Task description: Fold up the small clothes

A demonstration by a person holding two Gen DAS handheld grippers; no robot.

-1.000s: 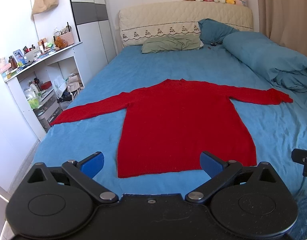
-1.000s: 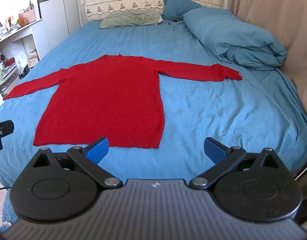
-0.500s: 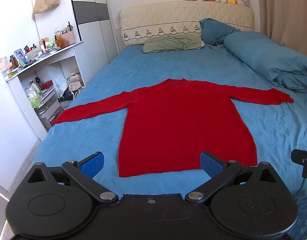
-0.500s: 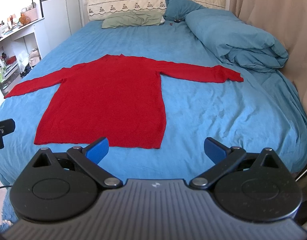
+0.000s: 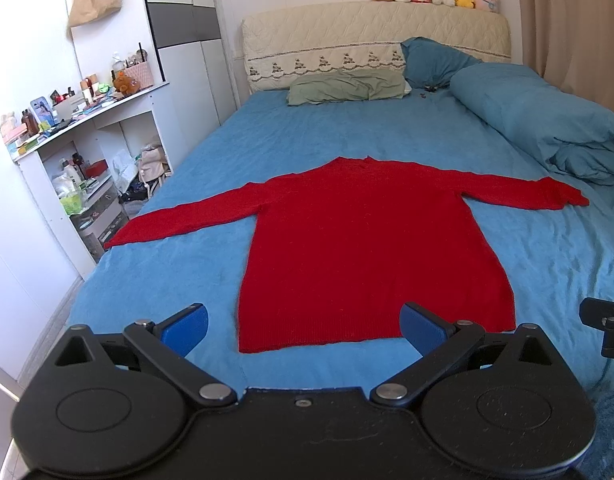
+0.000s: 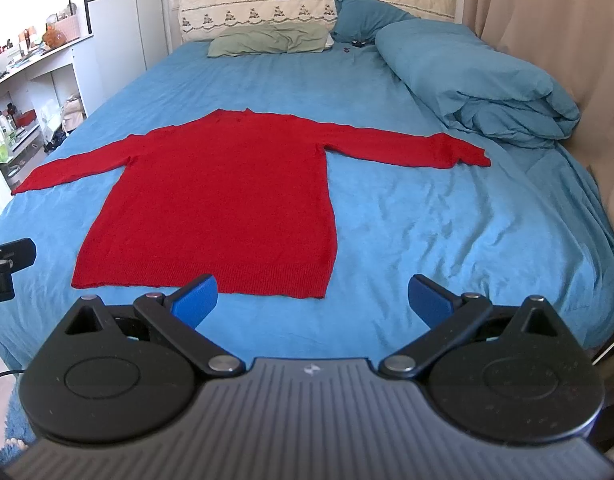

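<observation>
A red long-sleeved sweater [image 5: 367, 248] [image 6: 227, 196] lies flat on the blue bed sheet [image 5: 347, 144], both sleeves spread sideways and its hem nearest me. My left gripper [image 5: 305, 328] hovers open just in front of the hem, its blue pads apart and empty. My right gripper [image 6: 313, 298] is also open and empty, held above the sheet in front of the hem's right corner. Its left pad [image 6: 197, 294] overlaps the hem in view; contact cannot be judged.
A rolled blue duvet [image 6: 479, 76] fills the bed's right side. Green and blue pillows [image 5: 347, 88] lie by the headboard. A white shelf unit [image 5: 87, 152] with clutter stands left of the bed. A curtain [image 6: 555, 40] hangs on the right.
Both views have crept slightly forward and up over the bed. The sweater has not moved and both grippers stay open.
</observation>
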